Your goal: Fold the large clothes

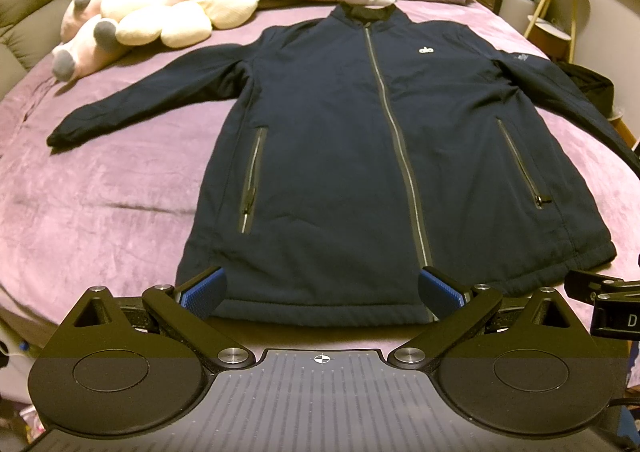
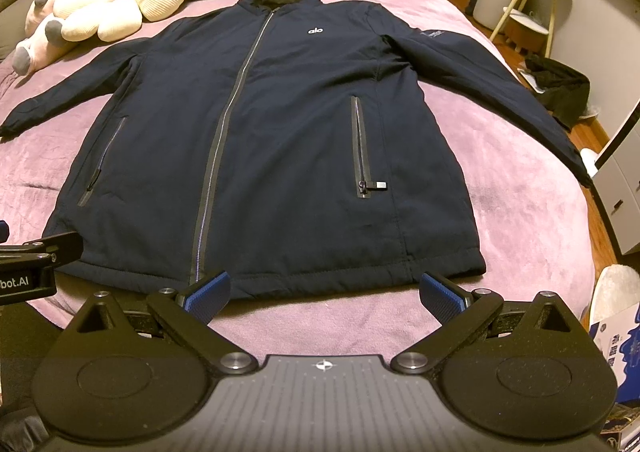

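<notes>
In the left wrist view, a navy zip-up jacket (image 1: 360, 140) is seen spread flat, front up, on a bed covered with a purple blanket (image 1: 120, 188). Its collar lies towards the pillows and its hem towards the camera, with both sleeves stretched outwards. The front zipper (image 1: 394, 140) is closed. The left gripper (image 1: 322, 292) is held just at the hem, its jaws wide apart and nothing between the blue pads (image 1: 202, 294); the hem's left half is framed between them. Plush toys (image 1: 152, 8) are piled at the head of the bed, left of the collar. A part of the right gripper (image 1: 604, 300) is visible at the right edge.

In the right wrist view, the same jacket is shown, with the right gripper (image 2: 324, 292) positioned at the hem's right half. Its jaws are spread wide, empty, one pad (image 2: 208, 292) near the zipper's lower end. A zipped side pocket (image 2: 362, 148) is seen on the jacket front. Dark clothing (image 2: 560, 92) lies on the floor beside the bed.
</notes>
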`<state>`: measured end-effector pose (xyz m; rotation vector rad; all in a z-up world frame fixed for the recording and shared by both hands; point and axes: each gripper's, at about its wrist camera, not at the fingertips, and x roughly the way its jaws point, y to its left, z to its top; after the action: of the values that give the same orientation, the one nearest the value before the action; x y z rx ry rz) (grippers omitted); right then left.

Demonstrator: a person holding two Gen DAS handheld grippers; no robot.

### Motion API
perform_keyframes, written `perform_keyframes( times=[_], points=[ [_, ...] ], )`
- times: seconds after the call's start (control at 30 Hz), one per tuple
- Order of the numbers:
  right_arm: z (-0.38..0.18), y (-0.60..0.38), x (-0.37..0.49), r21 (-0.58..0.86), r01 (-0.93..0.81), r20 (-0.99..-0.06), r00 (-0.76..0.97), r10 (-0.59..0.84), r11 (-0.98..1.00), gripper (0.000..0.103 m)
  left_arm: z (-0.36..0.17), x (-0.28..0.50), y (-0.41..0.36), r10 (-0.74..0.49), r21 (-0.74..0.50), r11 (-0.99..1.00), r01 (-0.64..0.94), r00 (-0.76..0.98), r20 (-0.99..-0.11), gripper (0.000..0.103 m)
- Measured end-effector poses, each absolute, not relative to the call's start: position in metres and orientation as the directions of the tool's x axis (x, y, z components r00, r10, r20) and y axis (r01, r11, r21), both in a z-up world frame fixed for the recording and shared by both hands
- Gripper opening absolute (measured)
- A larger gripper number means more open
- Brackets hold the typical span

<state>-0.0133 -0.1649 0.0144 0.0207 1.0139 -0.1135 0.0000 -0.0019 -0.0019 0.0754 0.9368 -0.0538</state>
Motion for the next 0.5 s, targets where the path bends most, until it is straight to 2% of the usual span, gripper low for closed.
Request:
perform_keyframes(
  times=[0.5],
  points=[
    [0.0109,-0.1660,-0.0151,-0.036,0.106,-0.851,0.518,-0.086,0.994,0.101,-0.0018,0.0002,-0.0015,-0.014,0.041,0.996,0.079,0.591,-0.807,0.103]
  ],
)
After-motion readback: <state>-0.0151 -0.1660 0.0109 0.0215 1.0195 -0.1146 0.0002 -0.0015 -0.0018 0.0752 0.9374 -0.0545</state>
